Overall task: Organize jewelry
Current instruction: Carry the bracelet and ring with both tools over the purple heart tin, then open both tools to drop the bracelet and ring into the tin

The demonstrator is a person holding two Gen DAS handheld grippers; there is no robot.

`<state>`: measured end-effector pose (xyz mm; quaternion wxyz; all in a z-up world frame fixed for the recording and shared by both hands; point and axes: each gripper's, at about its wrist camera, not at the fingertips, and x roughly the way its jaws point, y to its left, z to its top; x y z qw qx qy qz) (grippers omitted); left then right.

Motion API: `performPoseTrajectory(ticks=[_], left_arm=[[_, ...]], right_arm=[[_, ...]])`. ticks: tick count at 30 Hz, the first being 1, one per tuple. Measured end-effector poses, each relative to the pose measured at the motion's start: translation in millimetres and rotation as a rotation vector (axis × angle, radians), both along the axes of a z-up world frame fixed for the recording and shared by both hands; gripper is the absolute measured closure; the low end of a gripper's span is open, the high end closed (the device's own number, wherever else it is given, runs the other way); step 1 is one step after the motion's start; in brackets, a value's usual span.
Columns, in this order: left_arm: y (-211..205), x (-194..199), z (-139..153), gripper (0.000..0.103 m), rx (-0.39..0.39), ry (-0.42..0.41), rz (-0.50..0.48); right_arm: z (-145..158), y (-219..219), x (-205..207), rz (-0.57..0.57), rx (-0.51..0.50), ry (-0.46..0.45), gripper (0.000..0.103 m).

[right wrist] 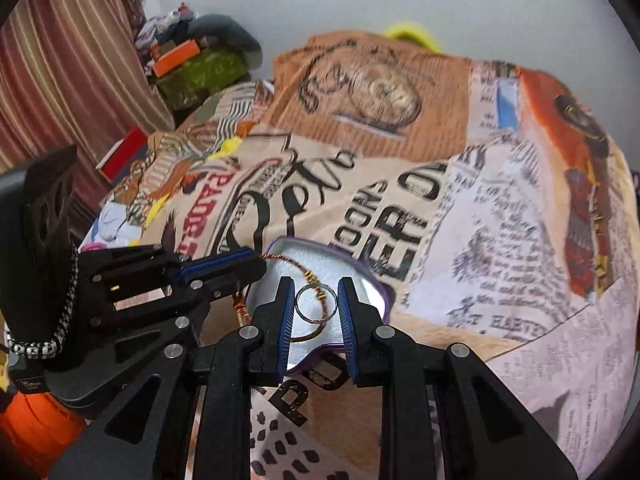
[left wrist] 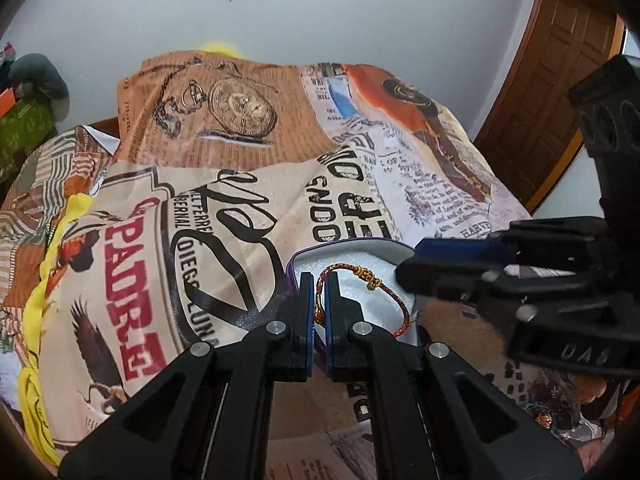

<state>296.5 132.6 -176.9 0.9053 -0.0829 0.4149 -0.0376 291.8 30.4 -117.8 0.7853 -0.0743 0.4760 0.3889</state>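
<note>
Left gripper [left wrist: 319, 294] closed on red braided cord bracelet [left wrist: 362, 298]; cord pinched between pads, loop draped ahead of fingertips over white padding, presumably to be laid flat inside.

Right gripper [right wrist: 316, 304] clamped on thin silver ring [right wrist: 315, 302]; ring held edge to edge between blue pads, directly above same box.

Purple-rimmed jewelry box [left wrist: 294, 260] lies open beneath both fingertips, on printed cloth [left wrist: 224, 184].

Judged: both pieces brought for deposit together.

ring [right wrist: 315, 303]: smooth, shiny metal
bracelet [left wrist: 362, 300]: braided red cord, gold metal beads
box [left wrist: 294, 264]: glossy purple rim, white padded lining
cloth [left wrist: 200, 200]: matt printed fabric
door [left wrist: 560, 80]: varnished wood
</note>
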Motion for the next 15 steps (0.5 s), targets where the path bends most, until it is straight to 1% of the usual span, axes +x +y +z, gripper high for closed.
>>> performPoseTrajectory(ticks=[6,15], left_arm=[[0.2,4.3,-2.7,0.100,0.011,0.010,-0.007],[3.7,5.2,-3.1,0.100,0.017,0.023,0.006]], right_arm=[[-13.9,9.4,2.8,0.021,-0.041,0.019,0.083],[-23.0,13.5,3.2,0.031,-0.070,0.016,0.083]])
